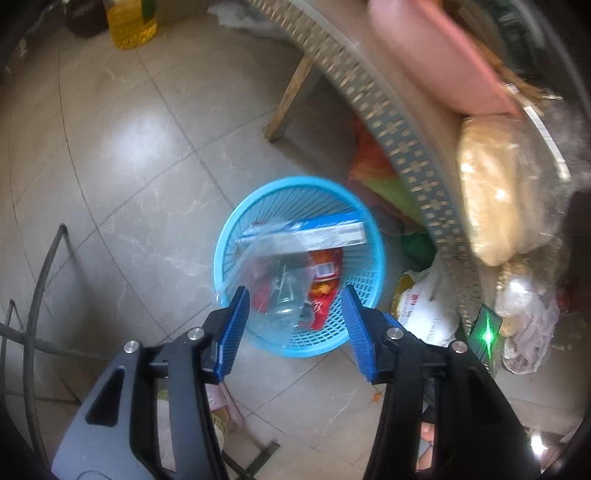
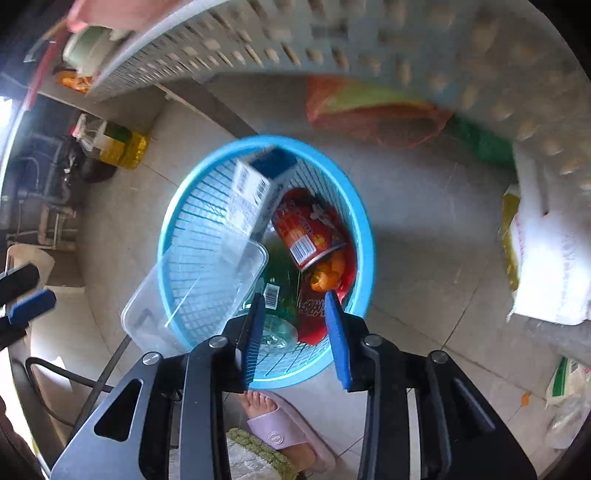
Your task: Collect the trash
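Note:
A blue plastic basket [image 1: 369, 280] stands on the tiled floor; it also shows in the right wrist view [image 2: 364, 229]. In it lie a white and blue carton [image 2: 255, 192], a clear plastic tray [image 2: 195, 295] leaning over the rim, a red snack bag [image 2: 310, 229], orange peel [image 2: 328, 277] and a green bottle [image 2: 280, 273]. My left gripper [image 1: 295, 306] is open and empty above the basket's near rim. My right gripper [image 2: 293, 314] is open and empty above the basket. The left gripper's blue fingers [image 2: 31, 302] show at the right view's left edge.
A perforated table edge [image 1: 406, 147] curves above the basket, with a pink box [image 1: 443, 55] and bagged items [image 1: 498, 192] on it. A yellow oil bottle [image 1: 129, 22] stands far left. Bags [image 2: 546, 258] lie to the right. My slippered foot [image 2: 288, 428] is below.

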Action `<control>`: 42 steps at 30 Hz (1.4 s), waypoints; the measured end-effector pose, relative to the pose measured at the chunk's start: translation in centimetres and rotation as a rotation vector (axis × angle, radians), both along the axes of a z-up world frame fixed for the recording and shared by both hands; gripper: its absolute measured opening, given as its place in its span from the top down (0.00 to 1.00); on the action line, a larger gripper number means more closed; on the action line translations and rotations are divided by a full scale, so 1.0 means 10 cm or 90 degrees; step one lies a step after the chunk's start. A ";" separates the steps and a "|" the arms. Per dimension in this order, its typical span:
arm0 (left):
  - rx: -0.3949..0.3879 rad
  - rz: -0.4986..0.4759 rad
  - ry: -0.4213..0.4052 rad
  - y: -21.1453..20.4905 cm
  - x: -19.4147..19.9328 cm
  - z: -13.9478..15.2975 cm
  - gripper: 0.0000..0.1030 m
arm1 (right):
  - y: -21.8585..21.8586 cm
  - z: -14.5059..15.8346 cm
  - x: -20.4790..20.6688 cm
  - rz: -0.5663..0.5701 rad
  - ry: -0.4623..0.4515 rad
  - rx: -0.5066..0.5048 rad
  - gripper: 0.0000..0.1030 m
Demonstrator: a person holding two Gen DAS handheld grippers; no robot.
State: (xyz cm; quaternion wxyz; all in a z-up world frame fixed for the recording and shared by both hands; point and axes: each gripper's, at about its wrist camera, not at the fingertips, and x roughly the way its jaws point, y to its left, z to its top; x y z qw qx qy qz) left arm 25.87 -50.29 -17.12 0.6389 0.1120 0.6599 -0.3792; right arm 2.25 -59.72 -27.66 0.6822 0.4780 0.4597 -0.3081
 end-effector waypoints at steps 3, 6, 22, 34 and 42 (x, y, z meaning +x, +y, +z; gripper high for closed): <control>-0.041 -0.022 -0.022 0.12 -0.12 0.34 0.48 | 0.10 0.26 -0.07 0.006 -0.015 -0.044 0.65; -0.109 -0.051 -0.071 0.39 -0.31 0.86 0.39 | 0.32 0.67 -0.18 0.023 -0.036 -0.107 0.54; -0.243 0.058 -0.362 2.73 -1.68 2.28 0.08 | 2.24 2.73 -0.82 0.158 -0.108 -0.453 0.06; -0.112 0.197 -0.481 3.69 -2.22 2.04 0.08 | 3.31 3.00 -0.99 0.216 -0.059 -0.570 0.06; -0.053 0.256 -0.504 4.07 -2.27 1.94 0.08 | 3.56 2.97 -1.07 0.220 -0.035 -0.575 0.06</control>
